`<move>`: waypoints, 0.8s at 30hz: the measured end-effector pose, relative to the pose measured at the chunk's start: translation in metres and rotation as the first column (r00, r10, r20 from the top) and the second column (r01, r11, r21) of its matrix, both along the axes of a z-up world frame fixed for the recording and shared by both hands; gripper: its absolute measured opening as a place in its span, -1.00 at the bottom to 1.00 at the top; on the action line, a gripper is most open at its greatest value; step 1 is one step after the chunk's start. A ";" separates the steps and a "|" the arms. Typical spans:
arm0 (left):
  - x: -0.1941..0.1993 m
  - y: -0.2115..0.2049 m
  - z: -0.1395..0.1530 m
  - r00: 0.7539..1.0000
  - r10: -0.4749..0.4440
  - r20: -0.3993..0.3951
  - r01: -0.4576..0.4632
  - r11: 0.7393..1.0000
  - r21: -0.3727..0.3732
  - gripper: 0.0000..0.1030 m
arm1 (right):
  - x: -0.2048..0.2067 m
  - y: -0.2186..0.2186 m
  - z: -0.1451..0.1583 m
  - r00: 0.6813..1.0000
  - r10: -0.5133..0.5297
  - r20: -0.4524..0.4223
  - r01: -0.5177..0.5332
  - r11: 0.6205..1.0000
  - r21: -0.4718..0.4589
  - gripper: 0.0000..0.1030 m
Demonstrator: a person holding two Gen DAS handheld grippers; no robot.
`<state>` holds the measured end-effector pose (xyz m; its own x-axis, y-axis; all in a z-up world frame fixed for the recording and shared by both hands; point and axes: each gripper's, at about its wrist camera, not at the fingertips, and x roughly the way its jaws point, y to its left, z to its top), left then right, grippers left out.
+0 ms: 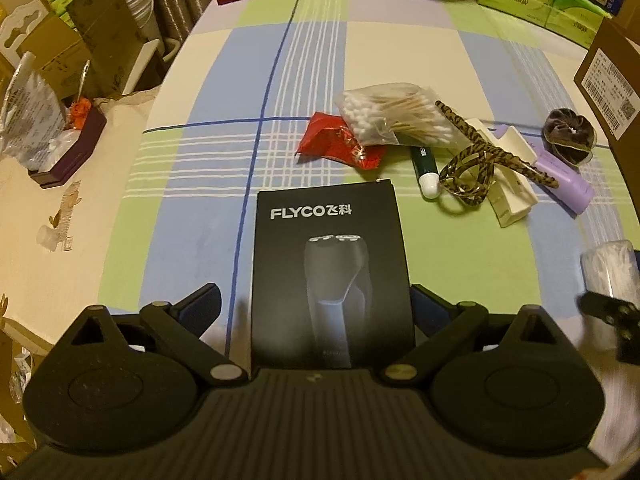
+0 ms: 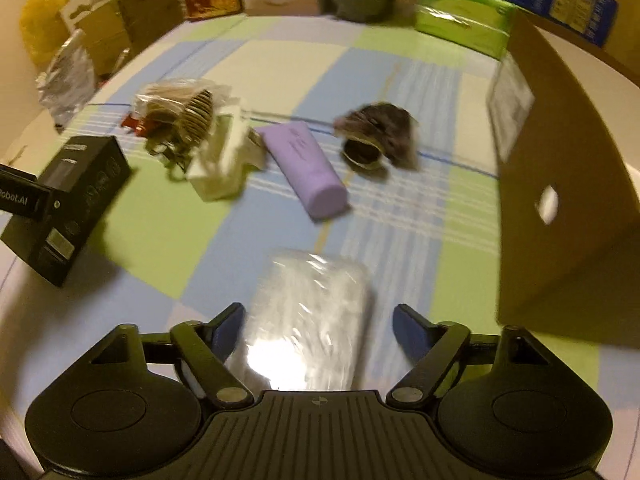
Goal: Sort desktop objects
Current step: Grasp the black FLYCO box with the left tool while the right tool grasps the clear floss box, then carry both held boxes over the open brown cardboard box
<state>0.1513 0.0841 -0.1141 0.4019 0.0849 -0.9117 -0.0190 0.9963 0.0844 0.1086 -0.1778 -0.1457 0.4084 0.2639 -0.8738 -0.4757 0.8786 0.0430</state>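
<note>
Shaver box (image 1: 330, 276), black, marked FLYCO, sits between the left gripper's (image 1: 316, 304) fingers. From the right wrist view it hangs tilted above the checked cloth (image 1: 224, 208), shadow beneath it, so it is held. Fingers look spread in the left view; contact with the box sides is not clear there.

Right gripper (image 2: 318, 326) frames a clear-wrapped pack (image 2: 308, 320); its fingers stand wide, and whether they touch the wrap I cannot tell because of blur.

Beyond the shaver box: cotton swab bag (image 1: 394, 120) on a red packet (image 1: 340, 142), green tube (image 1: 426, 168), leopard headband (image 1: 480, 160) across a cream clip (image 1: 508, 184), purple tube (image 1: 564, 178), dark scrunchie (image 1: 568, 136). Brown carton (image 2: 560, 184) stands right of the scrunchie.
</note>
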 end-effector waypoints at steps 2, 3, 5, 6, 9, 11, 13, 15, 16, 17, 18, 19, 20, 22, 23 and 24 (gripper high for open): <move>0.004 0.000 -0.005 1.000 -0.007 -0.014 0.007 1.000 -0.015 0.75 | -0.002 -0.001 0.001 1.000 -0.023 -0.001 0.023 1.000 -0.002 0.62; 0.006 0.000 -0.007 1.000 -0.010 -0.020 0.009 1.000 -0.021 0.73 | -0.004 -0.002 0.001 0.999 -0.040 0.000 0.040 0.999 -0.005 0.62; 0.009 0.000 -0.011 0.999 -0.009 -0.031 0.008 0.999 -0.041 0.51 | -0.003 -0.002 0.001 0.998 -0.063 -0.001 0.063 0.998 -0.010 0.62; 0.010 0.001 -0.014 0.999 -0.008 -0.040 0.006 0.999 -0.053 0.51 | -0.003 -0.001 0.001 0.998 -0.070 0.000 0.070 0.997 -0.014 0.61; 0.008 -0.002 -0.016 0.999 -0.020 -0.034 0.019 0.999 -0.039 0.51 | -0.003 0.003 0.000 0.997 -0.079 0.014 0.079 0.997 -0.023 0.59; 0.006 -0.003 -0.016 0.999 -0.032 -0.031 0.031 0.999 -0.040 0.49 | -0.005 0.005 0.000 0.997 -0.067 0.032 0.068 0.998 -0.019 0.41; 0.001 -0.004 -0.017 0.999 -0.037 -0.031 0.036 0.998 -0.043 0.49 | -0.007 0.008 0.002 0.998 -0.037 0.045 0.038 0.999 -0.012 0.09; -0.004 -0.006 -0.016 0.998 -0.052 -0.029 0.050 0.998 -0.040 0.49 | -0.007 0.011 0.003 0.999 -0.022 0.049 0.023 1.000 -0.014 0.09; -0.007 -0.007 -0.016 0.998 -0.058 -0.029 0.057 0.998 -0.040 0.49 | -0.007 0.010 0.003 0.999 -0.025 0.047 0.026 1.000 -0.007 0.08; -0.010 -0.009 -0.016 0.997 -0.066 -0.031 0.064 0.997 -0.043 0.49 | -0.007 0.009 0.003 0.999 -0.021 0.046 0.022 1.000 -0.005 0.08; -0.013 -0.010 -0.016 0.997 -0.073 -0.033 0.071 0.996 -0.046 0.48 | -0.007 0.008 0.003 0.999 -0.016 0.043 0.016 1.000 -0.004 0.08; -0.016 -0.012 -0.016 0.996 -0.078 -0.034 0.077 0.996 -0.049 0.48 | -0.008 0.008 0.003 0.999 -0.013 0.041 0.013 1.000 -0.002 0.08; -0.019 -0.014 -0.015 0.996 -0.085 -0.036 0.083 0.995 -0.051 0.48 | -0.009 0.007 0.004 0.999 -0.008 0.037 0.008 1.000 0.000 0.08; -0.025 -0.019 -0.015 0.994 -0.101 -0.038 0.098 0.994 -0.057 0.48 | -0.010 0.005 0.004 1.000 -0.002 0.026 0.002 1.000 0.004 0.07; -0.028 -0.021 -0.014 0.993 -0.108 -0.040 0.106 0.992 -0.065 0.48 | -0.010 0.003 0.005 1.000 -0.001 0.018 0.001 1.000 0.009 0.07; -0.031 -0.023 -0.013 0.993 -0.114 -0.042 0.111 0.991 -0.075 0.48 | -0.011 0.001 0.006 1.000 -0.002 0.009 0.002 1.000 0.018 0.07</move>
<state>0.1202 0.0615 -0.1272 0.3623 -0.0257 -0.9317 0.0961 0.9953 0.0099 0.0977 -0.1772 -0.1399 0.4168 0.2788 -0.8652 -0.4744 0.8786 0.0546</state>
